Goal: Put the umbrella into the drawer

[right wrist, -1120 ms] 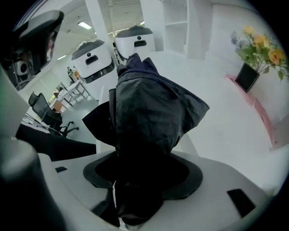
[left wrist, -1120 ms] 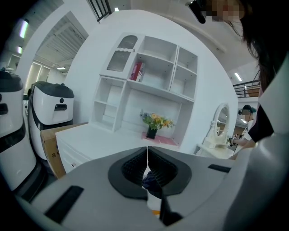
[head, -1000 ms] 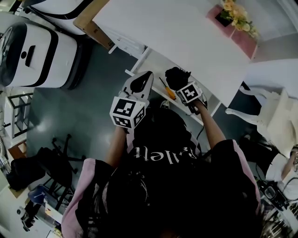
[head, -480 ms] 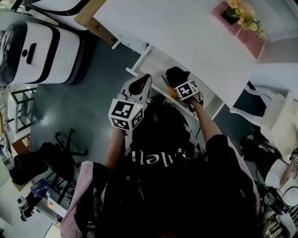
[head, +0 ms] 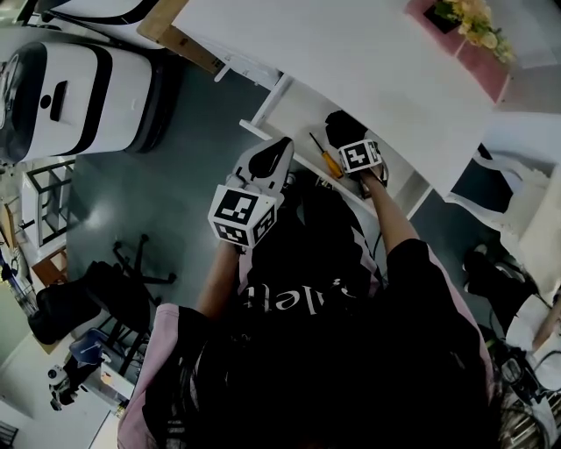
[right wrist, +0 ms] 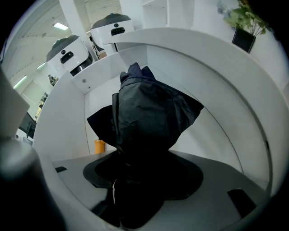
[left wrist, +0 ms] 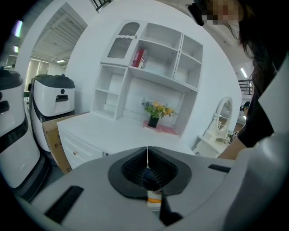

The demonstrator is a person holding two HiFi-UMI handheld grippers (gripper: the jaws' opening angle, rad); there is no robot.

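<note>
The head camera is looking steeply down from above the person's shoulders, taking in the floor, the white desk (head: 351, 53) and its open drawer (head: 302, 110) on the far side. The camera on the left gripper (left wrist: 147, 155) is sitting just behind the jaws and facing level across the desk top toward the far flowers (left wrist: 158, 109). The camera on the right gripper (right wrist: 140, 176) is pointing into the drawer (right wrist: 104, 76), very near the umbrella (right wrist: 144, 122) that is filling its middle. All three are catching the flowers (head: 478, 17) (right wrist: 244, 20). The head and right gripper views are sharing the orange-handled screwdriver (head: 329, 160) (right wrist: 99, 145).
</note>
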